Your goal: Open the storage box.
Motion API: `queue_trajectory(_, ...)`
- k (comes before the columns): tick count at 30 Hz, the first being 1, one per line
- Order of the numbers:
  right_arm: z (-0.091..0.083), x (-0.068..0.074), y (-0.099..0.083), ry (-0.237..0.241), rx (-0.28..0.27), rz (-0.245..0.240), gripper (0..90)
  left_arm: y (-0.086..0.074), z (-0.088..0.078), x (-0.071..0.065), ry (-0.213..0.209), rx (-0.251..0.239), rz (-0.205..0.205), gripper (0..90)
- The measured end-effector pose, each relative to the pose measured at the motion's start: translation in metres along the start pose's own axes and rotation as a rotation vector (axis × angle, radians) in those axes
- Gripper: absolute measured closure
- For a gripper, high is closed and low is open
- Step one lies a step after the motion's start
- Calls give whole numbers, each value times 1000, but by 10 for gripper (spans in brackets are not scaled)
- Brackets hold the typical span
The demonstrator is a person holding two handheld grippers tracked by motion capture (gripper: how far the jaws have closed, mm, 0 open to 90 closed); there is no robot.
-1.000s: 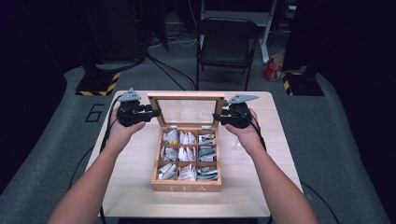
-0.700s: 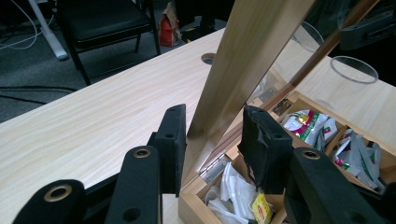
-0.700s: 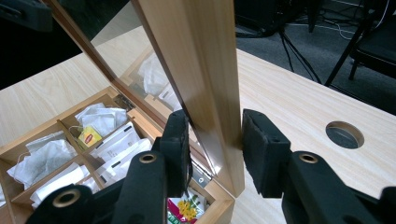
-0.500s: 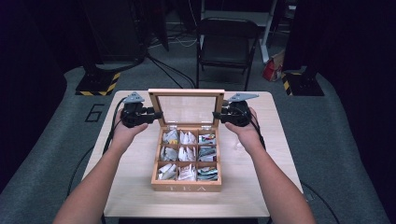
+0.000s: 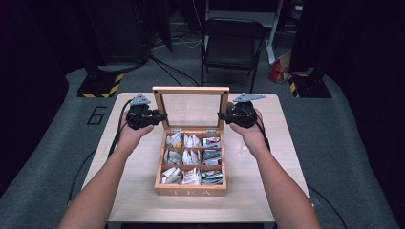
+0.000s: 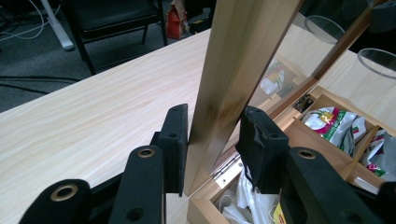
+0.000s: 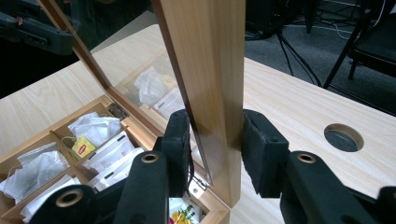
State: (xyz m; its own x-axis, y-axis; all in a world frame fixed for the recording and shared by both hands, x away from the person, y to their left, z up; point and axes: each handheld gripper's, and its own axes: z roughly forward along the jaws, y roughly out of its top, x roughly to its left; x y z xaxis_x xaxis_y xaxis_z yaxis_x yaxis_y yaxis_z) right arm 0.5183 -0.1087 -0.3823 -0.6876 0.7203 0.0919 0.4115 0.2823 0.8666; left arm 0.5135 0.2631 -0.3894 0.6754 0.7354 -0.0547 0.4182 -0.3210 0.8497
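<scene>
tea box (image 5: 191,192) sits mid-table with its glass lid (image 5: 191,109) standing upright. left gripper (image 6: 212,140) and right gripper (image 7: 215,149) each straddle a side rail, jaws slack with gaps showing, probably just steadying it so it won't flop.

Upright lid (image 5: 191,109) blocks passage between grippers; bare table (image 5: 282,157) free beside box (image 5: 191,164).
</scene>
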Motion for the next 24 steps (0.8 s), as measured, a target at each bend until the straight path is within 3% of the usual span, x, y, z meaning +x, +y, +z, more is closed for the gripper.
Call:
queue_trajectory(19, 3, -2, 4, -17, 12, 10, 641, -7, 10, 4, 8, 11, 5, 638)
queue_trajectory(24, 4, -2, 4, -21, 15, 18, 642, -10, 14, 5, 12, 47, 9, 647)
